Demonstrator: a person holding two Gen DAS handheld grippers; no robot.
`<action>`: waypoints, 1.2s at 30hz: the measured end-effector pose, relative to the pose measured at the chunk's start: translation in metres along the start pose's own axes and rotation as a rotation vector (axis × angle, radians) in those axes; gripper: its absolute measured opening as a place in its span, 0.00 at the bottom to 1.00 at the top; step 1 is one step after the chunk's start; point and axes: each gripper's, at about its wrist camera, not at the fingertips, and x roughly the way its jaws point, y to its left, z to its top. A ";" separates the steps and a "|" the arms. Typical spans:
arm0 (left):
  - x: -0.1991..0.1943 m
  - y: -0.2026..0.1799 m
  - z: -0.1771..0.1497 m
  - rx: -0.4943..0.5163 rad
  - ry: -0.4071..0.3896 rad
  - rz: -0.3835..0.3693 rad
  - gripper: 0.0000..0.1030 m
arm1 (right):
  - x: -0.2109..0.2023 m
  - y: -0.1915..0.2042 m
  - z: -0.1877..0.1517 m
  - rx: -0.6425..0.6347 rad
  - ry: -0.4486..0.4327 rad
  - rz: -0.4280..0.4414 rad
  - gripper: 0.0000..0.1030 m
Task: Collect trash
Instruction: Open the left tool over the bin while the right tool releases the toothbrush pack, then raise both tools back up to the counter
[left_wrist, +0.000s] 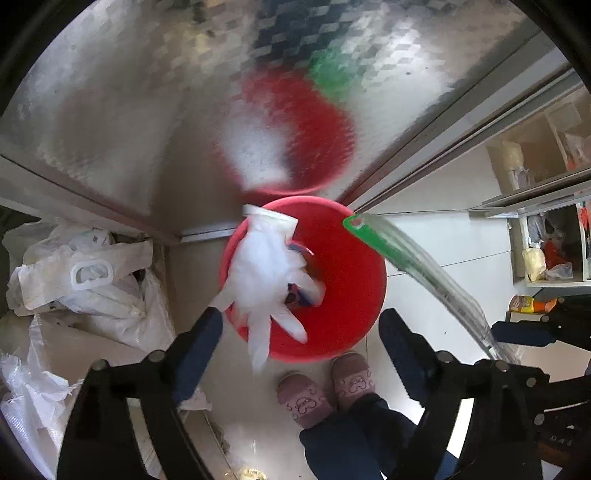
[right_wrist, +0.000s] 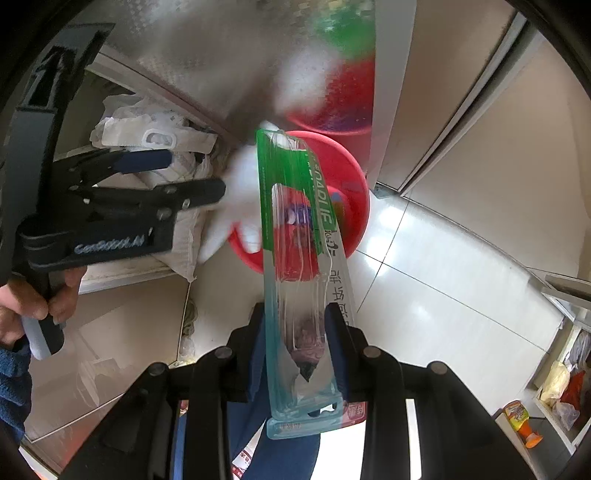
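trash first: a white disposable plastic glove (left_wrist: 266, 273) drapes over the near rim of the round red plastic basin (left_wrist: 343, 266), just ahead of the left tongs (left_wrist: 301, 332), whose fingers stand spread with nothing between them. the right tongs (right_wrist: 295, 332) pinch a long clear plastic blister pack with a green end (right_wrist: 291, 229), reaching out over the basin.

Between our right gripper's (right_wrist: 297, 345) jaws we clamp a long clear plastic package (right_wrist: 295, 266) with a green end, which reaches forward over the red bin (right_wrist: 354, 184). To the left of the jaws, our left gripper (right_wrist: 184, 177) sits spread apart beside a white glove (right_wrist: 240, 206) at the bin's rim.
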 end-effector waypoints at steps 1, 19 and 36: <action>-0.002 0.001 -0.001 -0.003 0.001 -0.003 0.83 | 0.000 0.001 0.000 0.001 0.002 0.002 0.28; -0.029 0.035 -0.038 -0.046 -0.018 0.025 1.00 | 0.029 0.012 0.023 -0.041 0.080 -0.001 0.29; -0.039 0.057 -0.047 -0.081 -0.017 0.020 1.00 | 0.033 0.028 0.044 -0.079 -0.003 -0.097 0.73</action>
